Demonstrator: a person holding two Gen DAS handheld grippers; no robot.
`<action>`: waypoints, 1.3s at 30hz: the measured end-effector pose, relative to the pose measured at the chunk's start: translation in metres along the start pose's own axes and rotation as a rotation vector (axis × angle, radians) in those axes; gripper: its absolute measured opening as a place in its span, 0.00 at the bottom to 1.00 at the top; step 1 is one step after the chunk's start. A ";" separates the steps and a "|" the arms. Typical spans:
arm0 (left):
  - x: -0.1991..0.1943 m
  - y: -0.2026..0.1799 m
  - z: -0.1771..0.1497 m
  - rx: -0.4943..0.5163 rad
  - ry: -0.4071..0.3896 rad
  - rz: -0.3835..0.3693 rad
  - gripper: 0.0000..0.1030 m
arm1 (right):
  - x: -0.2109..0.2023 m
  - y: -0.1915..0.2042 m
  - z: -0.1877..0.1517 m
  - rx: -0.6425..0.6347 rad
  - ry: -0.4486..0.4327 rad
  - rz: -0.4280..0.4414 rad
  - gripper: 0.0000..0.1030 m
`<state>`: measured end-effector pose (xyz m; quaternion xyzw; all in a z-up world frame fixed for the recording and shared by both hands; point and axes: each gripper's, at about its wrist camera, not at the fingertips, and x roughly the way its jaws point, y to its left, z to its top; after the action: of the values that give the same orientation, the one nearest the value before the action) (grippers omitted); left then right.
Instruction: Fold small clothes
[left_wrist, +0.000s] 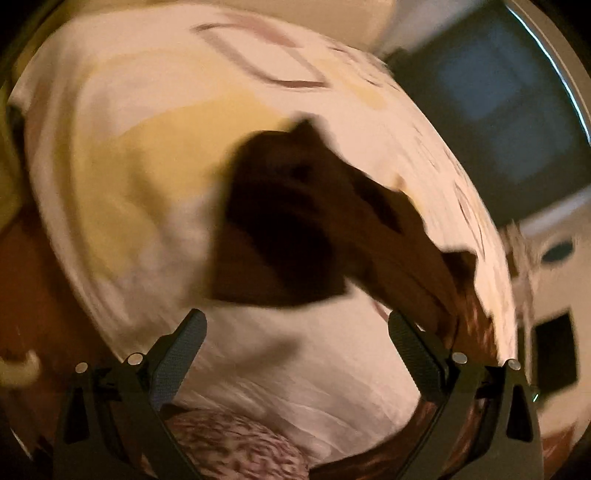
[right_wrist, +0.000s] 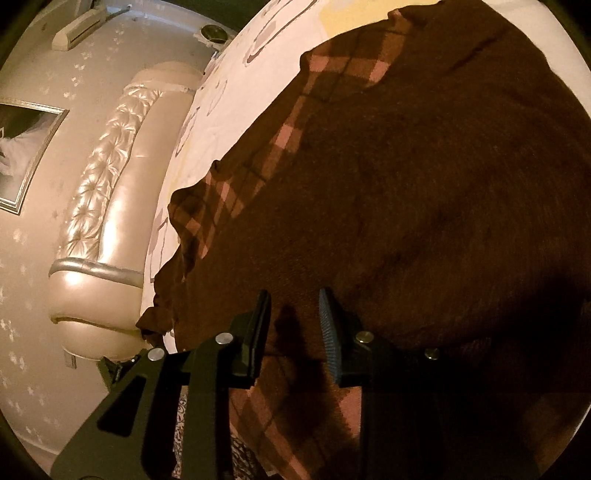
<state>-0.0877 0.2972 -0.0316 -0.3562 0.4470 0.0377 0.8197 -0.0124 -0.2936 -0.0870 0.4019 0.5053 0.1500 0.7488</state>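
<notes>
A dark brown knitted garment (right_wrist: 424, 192) with a pink-and-brown plaid band (right_wrist: 280, 136) lies spread on the bed's white sheet (right_wrist: 229, 96). My right gripper (right_wrist: 294, 306) is down on its near edge. The jaws stand narrow, with a fold of the brown cloth filling the gap between them. In the blurred left wrist view the same garment (left_wrist: 288, 221) is a dark heap in the middle of the sheet (left_wrist: 129, 110). My left gripper (left_wrist: 297, 321) hangs above the sheet, wide open and holding nothing. A trailing part of the garment reaches its right finger (left_wrist: 413, 339).
A padded cream headboard (right_wrist: 107, 206) runs along the bed's left side under a patterned wall with a framed picture (right_wrist: 26, 155). A mottled cushion or cloth (left_wrist: 229, 446) lies below the left gripper. A dark screen-like panel (left_wrist: 491, 110) sits beyond the bed.
</notes>
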 end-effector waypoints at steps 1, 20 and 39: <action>0.000 0.008 0.001 -0.032 -0.007 -0.005 0.95 | 0.000 0.000 0.000 0.002 -0.002 0.002 0.26; 0.009 0.023 0.020 -0.287 -0.007 -0.225 0.64 | -0.001 -0.002 0.000 0.012 -0.031 0.013 0.27; -0.014 0.021 0.037 -0.111 -0.047 -0.195 0.07 | -0.004 -0.004 -0.009 0.015 -0.082 0.032 0.27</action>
<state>-0.0777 0.3392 -0.0193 -0.4419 0.3880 -0.0090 0.8087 -0.0234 -0.2948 -0.0893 0.4215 0.4689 0.1416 0.7632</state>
